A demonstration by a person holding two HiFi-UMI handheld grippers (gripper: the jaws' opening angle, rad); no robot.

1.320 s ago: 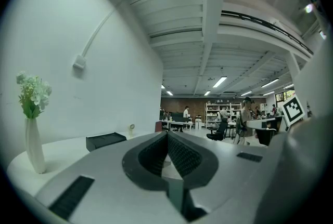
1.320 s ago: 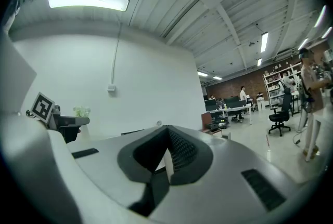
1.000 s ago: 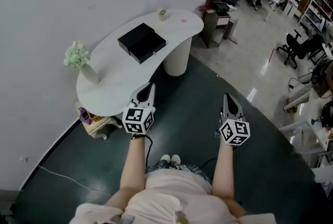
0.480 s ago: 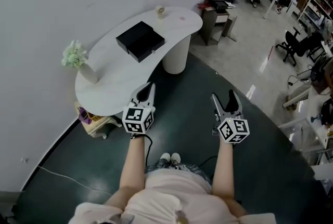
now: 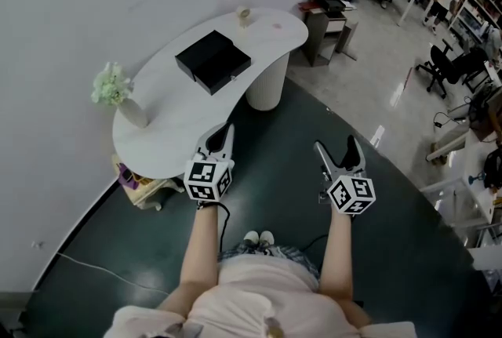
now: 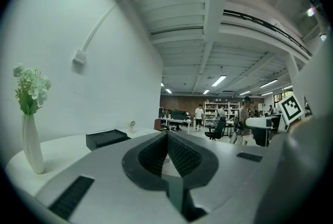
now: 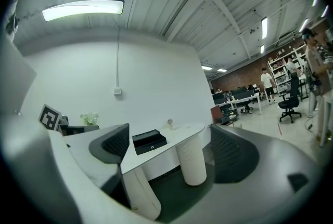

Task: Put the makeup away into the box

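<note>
left gripper [image 6: 167, 135]: in its own view i see the jaws pressed together with nothing between them; the head view puts it over the dark floor [image 5: 282, 172], just off the near edge of the table [image 5: 180, 113].
right gripper [image 7: 169, 137]: jaws wide apart and empty; it hangs over the floor, well to the right of the table.
box [image 5: 213, 60]: black and flat, lying on the table top towards its far half; i can't tell how its lid sits.
small pale thing [image 5: 243, 15]: stands at the table's far end, beyond the box; too small for me to name.
vase [image 5: 118, 92]: white, with pale flowers, upright at the table's near left end, well apart from the box.
head view only: both arms, the marker cubes and a pair of shoes [image 5: 256, 238] between the grippers.
left gripper view only: the vase from the side, tall at the near left, with the box behind it.
right gripper view only: the table's two thick white legs [image 7: 191, 163], framed between the jaws with the box above them.
far right: an open office with desks, chairs and people.
</note>
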